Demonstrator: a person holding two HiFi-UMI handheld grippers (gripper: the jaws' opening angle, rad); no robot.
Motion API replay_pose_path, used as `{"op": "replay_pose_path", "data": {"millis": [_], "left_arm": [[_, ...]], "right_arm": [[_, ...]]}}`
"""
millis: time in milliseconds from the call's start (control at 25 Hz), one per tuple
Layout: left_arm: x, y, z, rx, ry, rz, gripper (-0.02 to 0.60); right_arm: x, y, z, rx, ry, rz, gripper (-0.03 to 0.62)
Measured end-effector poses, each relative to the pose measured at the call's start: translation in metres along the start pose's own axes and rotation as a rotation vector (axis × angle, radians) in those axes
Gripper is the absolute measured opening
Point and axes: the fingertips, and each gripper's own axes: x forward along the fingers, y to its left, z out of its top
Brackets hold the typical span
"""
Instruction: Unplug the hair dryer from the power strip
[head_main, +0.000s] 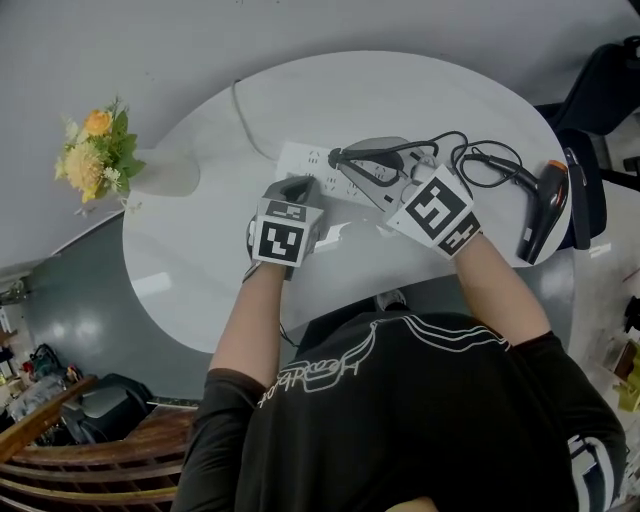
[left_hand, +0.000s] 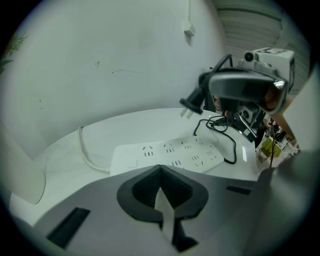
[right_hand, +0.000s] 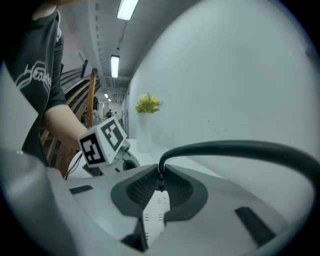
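Your right gripper (right_hand: 160, 175) was clamped on the plug (left_hand: 196, 97), its cord (right_hand: 235, 147) arching out from the jaw tips. The plug hung clear above the power strip (left_hand: 170, 152), prongs aimed down toward the sockets. Your left gripper (left_hand: 160, 170) had its jaws together with nothing in them, and the strip lay just ahead of its tips, long axis crosswise to it. The hair dryer (head_main: 545, 205) lay on the table (head_main: 200, 280), well off to the right gripper's right, long axis near-to-far, orange end away from you.

Black hair dryer (head_main: 543, 212) flat near table (head_main: 200, 270) edge, its plug (left_hand: 191, 106) in the air above white power strip (left_hand: 167, 154).
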Motion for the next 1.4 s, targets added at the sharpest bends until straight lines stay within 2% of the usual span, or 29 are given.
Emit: {"op": "replay_pose_path", "data": {"millis": [120,240,400,600,760,880,960,1240,1400], "left_arm": [[0.0,0.001,0.0,0.001,0.0,0.002,0.002],[-0.001,0.001,0.0,-0.007,-0.008,0.006,0.002],[0.0,0.001,0.001,-0.006,-0.013,0.013,0.002],[-0.001,0.001,0.0,0.017,-0.022,0.03,0.002],[-0.002,0.002,0.002,-0.047,-0.049,-0.009,0.002],[-0.014,-0.002,0.01,-0.093,-0.111,-0.027,0.002],[-0.025,-0.011,0.019,-0.118,-0.162,-0.075,0.002],[-0.082,-0.04,0.055,-0.243,-0.388,-0.168,0.002],[-0.122,-0.066,0.07,-0.224,-0.474,-0.17,0.002]], "right_arm": [[-0.014,-0.024,0.009,0.071,-0.032,-0.025,0.026],[-0.022,-0.035,0.0,0.129,-0.025,-0.055,0.026],[-0.026,-0.035,-0.011,0.176,-0.018,-0.081,0.026],[-0.033,-0.029,-0.02,0.224,-0.028,-0.073,0.028],[-0.043,-0.03,-0.025,0.262,-0.04,-0.081,0.028],[-0.051,-0.027,-0.025,0.277,-0.053,-0.087,0.028],[-0.057,-0.026,-0.023,0.281,-0.065,-0.096,0.028],[-0.087,-0.009,-0.003,0.289,-0.125,-0.082,0.028],[-0.112,0.007,0.01,0.286,-0.166,-0.07,0.028]]}}
